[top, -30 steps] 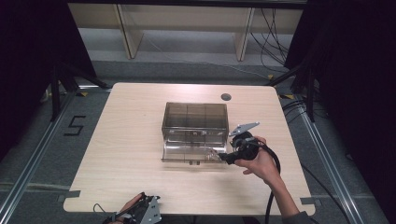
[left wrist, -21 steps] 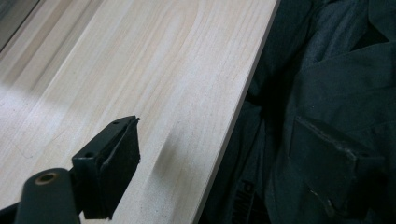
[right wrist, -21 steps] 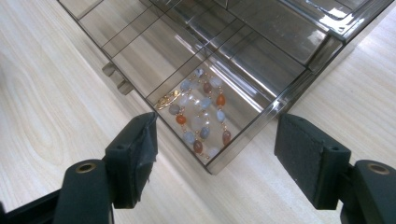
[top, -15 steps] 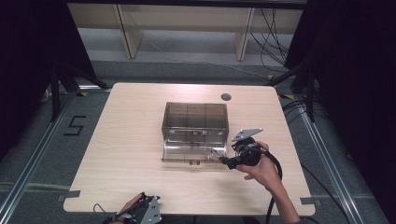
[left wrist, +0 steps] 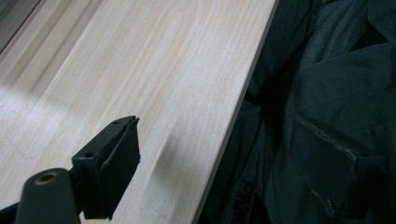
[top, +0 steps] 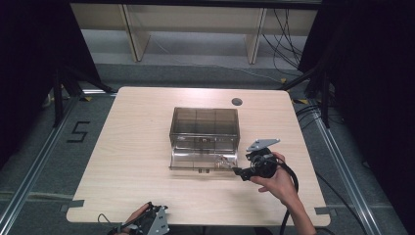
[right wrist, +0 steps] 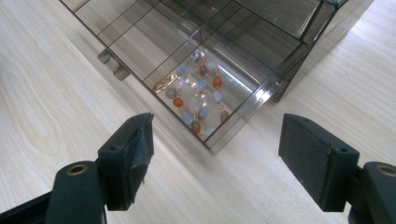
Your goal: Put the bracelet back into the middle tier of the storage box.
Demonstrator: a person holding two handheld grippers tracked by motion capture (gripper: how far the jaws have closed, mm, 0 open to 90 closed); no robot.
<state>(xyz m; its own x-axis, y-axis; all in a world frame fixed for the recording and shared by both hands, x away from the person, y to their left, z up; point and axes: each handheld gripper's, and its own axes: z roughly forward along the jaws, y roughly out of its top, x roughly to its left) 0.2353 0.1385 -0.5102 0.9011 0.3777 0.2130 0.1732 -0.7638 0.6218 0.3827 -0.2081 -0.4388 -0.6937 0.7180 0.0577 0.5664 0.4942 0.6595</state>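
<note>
Bead bracelet (right wrist: 198, 93) lies in the drawer (right wrist: 154, 51); floor marking (top: 78, 131) reads 5.

My high camera hangs over my side of the worktop (top: 147, 127), looking forward and down from far off, all four edges in sight. The camera on my right tool (right wrist: 212, 154) looks close along its jaws at the open drawer (right wrist: 205, 74)'s corner, which the high view shares. My left tool (left wrist: 105, 172)'s camera skims the worktop's near edge at my jacket (left wrist: 327, 116)
</note>
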